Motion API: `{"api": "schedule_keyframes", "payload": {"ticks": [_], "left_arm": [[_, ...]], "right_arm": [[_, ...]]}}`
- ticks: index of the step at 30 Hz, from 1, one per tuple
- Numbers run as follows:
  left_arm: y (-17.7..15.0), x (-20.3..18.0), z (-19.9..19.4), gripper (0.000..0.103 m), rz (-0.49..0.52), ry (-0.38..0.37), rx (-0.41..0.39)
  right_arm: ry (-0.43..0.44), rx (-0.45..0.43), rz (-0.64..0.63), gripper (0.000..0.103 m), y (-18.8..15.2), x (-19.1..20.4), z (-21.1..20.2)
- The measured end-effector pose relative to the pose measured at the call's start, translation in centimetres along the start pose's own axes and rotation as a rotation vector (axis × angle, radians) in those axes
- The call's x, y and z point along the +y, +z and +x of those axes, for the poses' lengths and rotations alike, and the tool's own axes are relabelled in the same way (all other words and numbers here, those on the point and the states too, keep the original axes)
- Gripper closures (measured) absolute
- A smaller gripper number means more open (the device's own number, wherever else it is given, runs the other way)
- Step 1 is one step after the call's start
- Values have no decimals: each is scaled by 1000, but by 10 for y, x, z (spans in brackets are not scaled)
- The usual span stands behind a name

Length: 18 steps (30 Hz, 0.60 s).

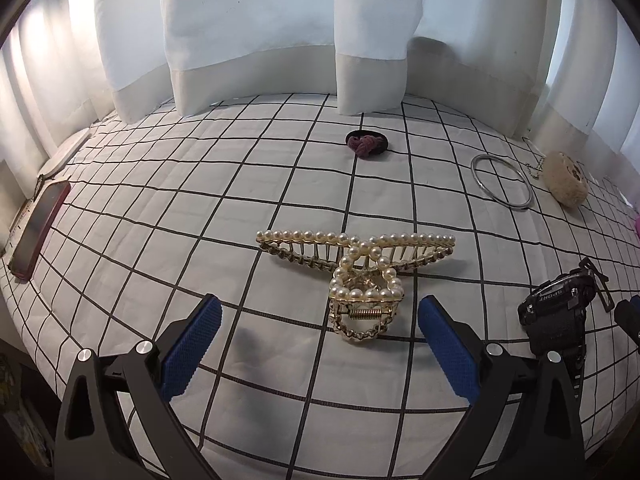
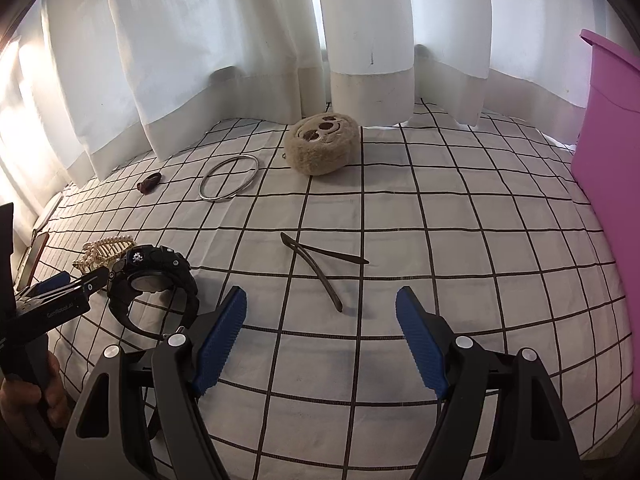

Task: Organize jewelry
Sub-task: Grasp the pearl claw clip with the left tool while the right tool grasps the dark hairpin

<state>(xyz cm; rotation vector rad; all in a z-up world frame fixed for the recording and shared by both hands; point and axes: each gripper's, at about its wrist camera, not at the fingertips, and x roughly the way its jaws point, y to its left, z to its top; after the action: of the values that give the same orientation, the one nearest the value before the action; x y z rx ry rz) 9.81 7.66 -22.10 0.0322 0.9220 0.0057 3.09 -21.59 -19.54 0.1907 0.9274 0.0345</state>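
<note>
Your left gripper [image 1: 320,334] hangs w/ jaws spread wide, nothing held, over the grid-checked bedspread [image 1: 200,208]. The pearl hair claw [image 1: 356,276] lies on the cloth just ahead of the blue pads [image 1: 192,352], its spring end nearest you and partly btwn the fingertips, untouched. Your right gripper [image 2: 322,340] is likewise wide open & empty; bare cloth sits btwn its pads. A black sport watch [image 2: 154,280] lies just left of its left finger, beside the hair claw. Two dark eyeglass arms [image 2: 318,266] lie crossed ahead of the right gripper, mid-surface. Toward the far edge, by the white curtain [image 2: 200,60]: a silver bangle [image 2: 229,178], a plush coin pouch [image 2: 322,144] and a maroon hair tie [image 1: 367,143]. A pink bin [image 2: 612,200] stands at the right edge. A phone [image 1: 38,232] rests at the left edge.
</note>
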Motion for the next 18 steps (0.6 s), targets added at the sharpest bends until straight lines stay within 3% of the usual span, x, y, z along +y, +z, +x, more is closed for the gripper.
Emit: {"api": "schedule_keyframes", "payload": {"ticks": [18], "left_arm": [[5, -2, 17, 6, -35, -10, 8]], "right_arm": [[-58, 31, -107, 26, 13, -4, 39]]}}
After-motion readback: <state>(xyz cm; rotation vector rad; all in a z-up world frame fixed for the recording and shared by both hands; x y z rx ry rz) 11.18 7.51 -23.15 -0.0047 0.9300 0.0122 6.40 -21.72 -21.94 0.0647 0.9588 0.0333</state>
